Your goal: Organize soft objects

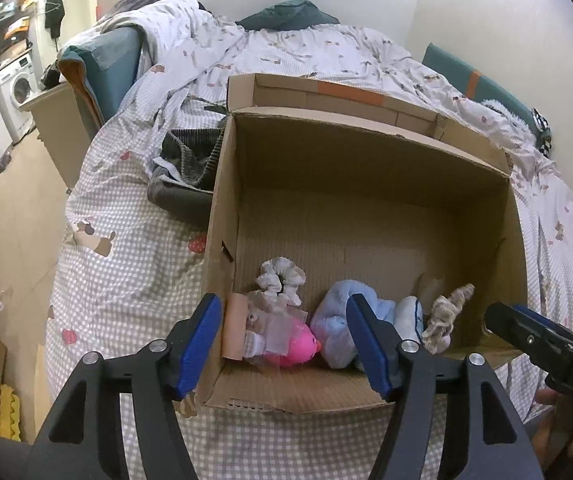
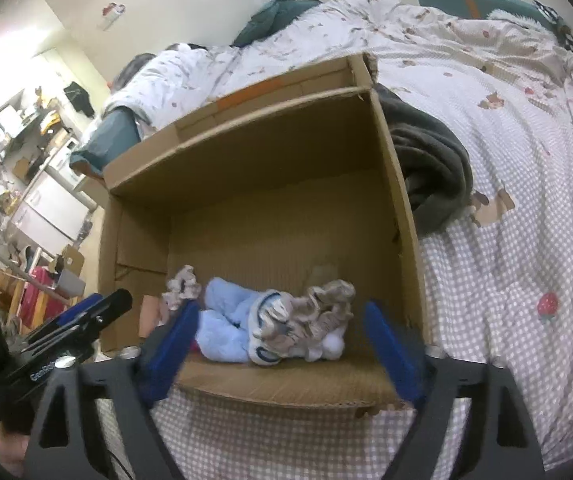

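While both tools hover at the near rim, the box [image 1: 366,160] sits open on the bed [image 1: 126,208], its mouth toward the cameras so that items can be dropped in without reaching over a flap. The soft objects lie along the near wall: a pink toy [image 1: 294,346], a pale scrunchie [image 1: 282,278], a blue cloth [image 1: 336,328] and a beige scrunchie [image 1: 444,316]. The left hand-held gripper [image 1: 284,346] is released, jaws spread wide, grasping nothing. The right hand-held gripper [image 2: 286,342] is likewise released and empty, poised above the blue cloth. A dark blanket [image 2: 430,160] lies on the bed beside the box, touching its wall, probably still to be sorted.
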Motion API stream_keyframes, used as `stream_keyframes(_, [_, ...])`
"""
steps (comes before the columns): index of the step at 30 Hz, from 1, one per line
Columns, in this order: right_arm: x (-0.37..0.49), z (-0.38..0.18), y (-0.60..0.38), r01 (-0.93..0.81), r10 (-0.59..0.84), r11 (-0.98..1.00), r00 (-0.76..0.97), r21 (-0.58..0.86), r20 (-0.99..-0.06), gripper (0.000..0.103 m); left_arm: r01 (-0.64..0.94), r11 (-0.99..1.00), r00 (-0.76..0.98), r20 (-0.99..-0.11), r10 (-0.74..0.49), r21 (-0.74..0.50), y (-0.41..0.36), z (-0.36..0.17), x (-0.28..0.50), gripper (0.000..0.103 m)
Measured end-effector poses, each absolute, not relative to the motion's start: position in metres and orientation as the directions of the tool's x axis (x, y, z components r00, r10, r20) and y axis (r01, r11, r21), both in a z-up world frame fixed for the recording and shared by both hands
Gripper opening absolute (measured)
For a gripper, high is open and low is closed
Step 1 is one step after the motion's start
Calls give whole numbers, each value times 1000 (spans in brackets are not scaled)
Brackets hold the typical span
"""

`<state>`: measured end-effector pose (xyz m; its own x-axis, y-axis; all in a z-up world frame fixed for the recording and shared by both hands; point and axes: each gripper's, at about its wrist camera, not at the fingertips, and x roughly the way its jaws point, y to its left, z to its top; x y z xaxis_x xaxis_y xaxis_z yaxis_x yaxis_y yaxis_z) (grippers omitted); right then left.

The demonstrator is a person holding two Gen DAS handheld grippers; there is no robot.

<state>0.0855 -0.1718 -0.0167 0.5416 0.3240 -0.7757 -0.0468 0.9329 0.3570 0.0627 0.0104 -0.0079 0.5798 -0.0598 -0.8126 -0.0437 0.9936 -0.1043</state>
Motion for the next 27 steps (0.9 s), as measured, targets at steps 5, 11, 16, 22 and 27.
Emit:
stream_keyframes(5, [85,-13,-171,-56,322,934,555,352,-767,99,-55,993,570,-819,-59,-109,11,-9,60,62])
stream_keyframes(11, [80,1,-174,-62,328,929,592,364,-736,103,-49,996,623,-781,-28,-75,16,14,45,62])
stream_keyframes(16, [74,23,-179,-44,370,900,602,433,-708,103,-149,983,650,-760,14,-109,34,38,37,62])
stream_keyframes(22, [49,64,-175,-94,348,914,678,394,-647,103,-121,990,714,-699,35,-74,39,70,7,98])
stream_keyframes(27, [23,77,-172,-154,358,919,715,364,-601,103,-76,996,752,-659,23,-51,42,78,-23,98])
